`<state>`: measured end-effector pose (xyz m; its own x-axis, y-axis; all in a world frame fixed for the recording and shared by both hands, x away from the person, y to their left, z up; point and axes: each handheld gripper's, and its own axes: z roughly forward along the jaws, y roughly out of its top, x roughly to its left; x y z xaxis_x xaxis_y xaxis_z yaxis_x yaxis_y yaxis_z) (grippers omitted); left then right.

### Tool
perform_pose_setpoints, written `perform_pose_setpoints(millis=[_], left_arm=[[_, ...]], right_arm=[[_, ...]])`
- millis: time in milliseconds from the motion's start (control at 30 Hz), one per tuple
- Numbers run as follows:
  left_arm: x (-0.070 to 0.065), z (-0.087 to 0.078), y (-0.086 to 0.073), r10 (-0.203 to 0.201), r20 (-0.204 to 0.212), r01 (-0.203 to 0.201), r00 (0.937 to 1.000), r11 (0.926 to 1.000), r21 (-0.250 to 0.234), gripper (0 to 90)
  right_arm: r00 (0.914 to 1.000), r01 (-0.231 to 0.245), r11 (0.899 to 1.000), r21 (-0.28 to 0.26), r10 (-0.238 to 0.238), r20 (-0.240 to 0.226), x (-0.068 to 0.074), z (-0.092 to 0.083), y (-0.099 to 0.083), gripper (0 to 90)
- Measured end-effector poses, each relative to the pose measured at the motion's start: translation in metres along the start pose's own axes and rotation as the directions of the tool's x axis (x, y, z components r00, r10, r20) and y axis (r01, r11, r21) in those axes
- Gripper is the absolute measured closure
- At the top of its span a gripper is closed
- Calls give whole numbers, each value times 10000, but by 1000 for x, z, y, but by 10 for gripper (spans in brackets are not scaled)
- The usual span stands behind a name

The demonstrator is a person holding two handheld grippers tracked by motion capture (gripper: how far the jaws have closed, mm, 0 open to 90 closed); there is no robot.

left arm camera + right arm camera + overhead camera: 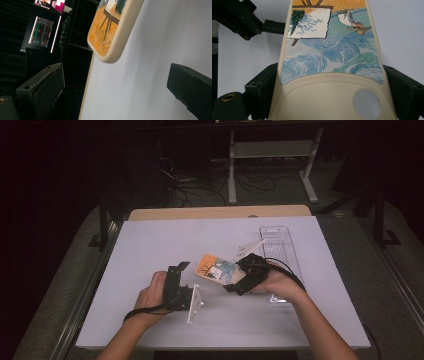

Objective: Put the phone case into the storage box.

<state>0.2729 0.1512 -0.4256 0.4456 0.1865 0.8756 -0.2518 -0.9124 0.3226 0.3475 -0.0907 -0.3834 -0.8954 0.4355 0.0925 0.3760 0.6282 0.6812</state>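
Left gripper [179, 270]: jaws spread wide, nothing between them, hovering over the white table [150, 245] just left of the phone case. Painted phone case [218, 268] mid-table, clamped by its sides in the right gripper [239, 282]. Clear plastic tray [279, 242] behind the right hand.

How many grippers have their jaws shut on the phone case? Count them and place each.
1. The right gripper clamps the phone case by its sides. The left gripper is open, short of the case's corner.
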Motion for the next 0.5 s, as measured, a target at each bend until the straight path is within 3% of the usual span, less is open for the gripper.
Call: perform_pose_setpoints(millis=[500], left_arm=[[-11, 8, 15, 988, -577, -1003, 9934, 9947, -234, 60]], right_arm=[[10000, 39, 10000, 43, -39, -33, 6, 7, 3, 98]])
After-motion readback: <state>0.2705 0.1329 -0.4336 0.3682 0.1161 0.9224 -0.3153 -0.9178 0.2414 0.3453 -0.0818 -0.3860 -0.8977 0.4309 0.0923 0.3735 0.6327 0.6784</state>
